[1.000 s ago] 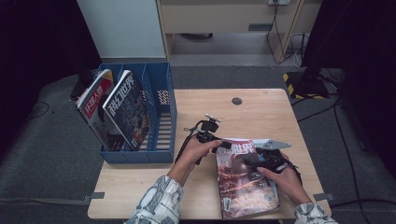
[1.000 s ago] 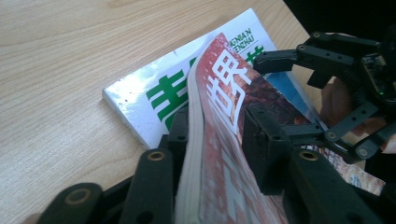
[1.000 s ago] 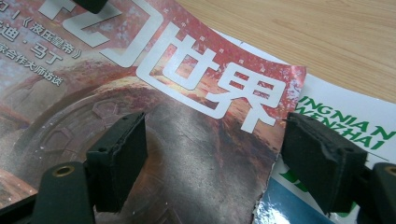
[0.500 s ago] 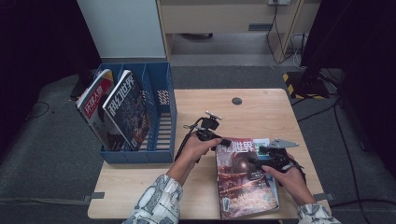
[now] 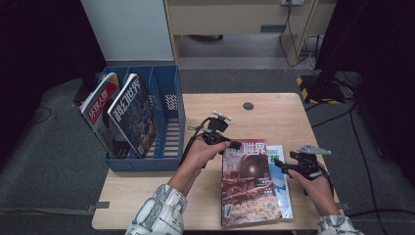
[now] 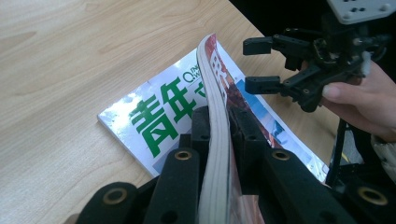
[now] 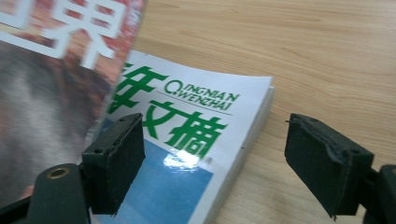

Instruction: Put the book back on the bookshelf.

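A red-covered magazine lies on a white and blue magazine at the table's front right. My left gripper is shut on the red magazine's top left corner and holds that edge off the one below. Its jaws have just been closing, and in the left gripper view the page block runs between them. My right gripper stands open beside the red cover, over the white magazine. Its jaws have just been opening, with nothing gripped.
A blue file rack stands at the table's left side with two magazines leaning in its left compartments. A small dark round spot marks the far table top. Bare wood shows between the rack and the magazines.
The left gripper has risen, lifting the red magazine's top edge. The right gripper has slid off the red cover to the right, over the white magazine.
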The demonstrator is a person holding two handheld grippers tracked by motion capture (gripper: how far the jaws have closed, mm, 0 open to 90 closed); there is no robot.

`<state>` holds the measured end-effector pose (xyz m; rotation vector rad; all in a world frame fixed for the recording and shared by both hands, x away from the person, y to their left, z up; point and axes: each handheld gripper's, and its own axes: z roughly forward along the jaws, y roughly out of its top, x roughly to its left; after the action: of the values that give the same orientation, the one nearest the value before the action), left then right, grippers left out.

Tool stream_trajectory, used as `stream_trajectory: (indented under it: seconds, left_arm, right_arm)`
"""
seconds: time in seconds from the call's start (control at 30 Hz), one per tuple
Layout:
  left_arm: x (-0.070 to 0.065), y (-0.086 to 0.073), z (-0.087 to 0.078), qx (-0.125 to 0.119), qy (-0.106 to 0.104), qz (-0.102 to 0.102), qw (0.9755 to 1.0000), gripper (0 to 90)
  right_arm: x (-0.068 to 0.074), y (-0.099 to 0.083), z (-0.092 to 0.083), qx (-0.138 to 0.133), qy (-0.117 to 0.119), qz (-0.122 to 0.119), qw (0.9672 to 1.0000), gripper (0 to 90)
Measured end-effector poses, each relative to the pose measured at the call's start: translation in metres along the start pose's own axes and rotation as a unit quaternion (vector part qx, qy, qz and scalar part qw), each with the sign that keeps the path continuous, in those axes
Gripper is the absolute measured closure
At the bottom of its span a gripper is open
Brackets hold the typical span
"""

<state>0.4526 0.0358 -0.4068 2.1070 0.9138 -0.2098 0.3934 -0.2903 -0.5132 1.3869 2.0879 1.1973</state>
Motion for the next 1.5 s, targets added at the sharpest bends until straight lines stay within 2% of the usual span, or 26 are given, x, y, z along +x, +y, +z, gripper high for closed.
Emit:
stream_trajectory:
  seconds: [0.1,0.3,0.43,0.67,0.77,1.1,1.37,1.5]
  left_arm:
    - [-0.005,0.004,-0.004,-0.002,0.002,0.006,1.0000,81.3]
    - [-0.014,0.011,-0.014,-0.014,-0.007,0.027,0.9995,82.6]
    - [-0.020,0.016,-0.022,-0.023,-0.010,0.046,0.9987,83.0]
    - [-0.028,0.023,-0.042,-0.044,-0.007,0.066,0.9968,83.6]
    - [-0.031,0.027,-0.049,-0.046,-0.001,0.073,0.9962,83.6]
    - [-0.034,0.036,-0.070,-0.057,0.022,0.079,0.9950,83.6]
    - [-0.036,0.043,-0.094,-0.076,0.048,0.084,0.9924,83.7]
    - [-0.036,0.044,-0.100,-0.082,0.056,0.086,0.9914,83.7]
  right_arm:
    - [-0.003,-0.001,-0.001,0.001,-0.008,0.004,1.0000,19.9]
    - [-0.006,-0.002,-0.002,0.001,-0.019,0.008,0.9998,19.5]
    - [-0.007,-0.002,-0.002,0.003,-0.024,0.007,0.9997,19.1]
    - [-0.008,-0.002,-0.002,0.006,-0.030,0.003,0.9995,19.1]
    - [-0.008,-0.002,-0.002,0.005,-0.030,0.002,0.9995,19.0]
    - [-0.009,-0.002,-0.002,0.006,-0.037,0.004,0.9993,18.7]
    - [-0.010,-0.003,-0.002,0.005,-0.041,0.006,0.9991,18.6]
    - [-0.010,-0.003,-0.002,0.006,-0.043,0.002,0.9991,18.6]
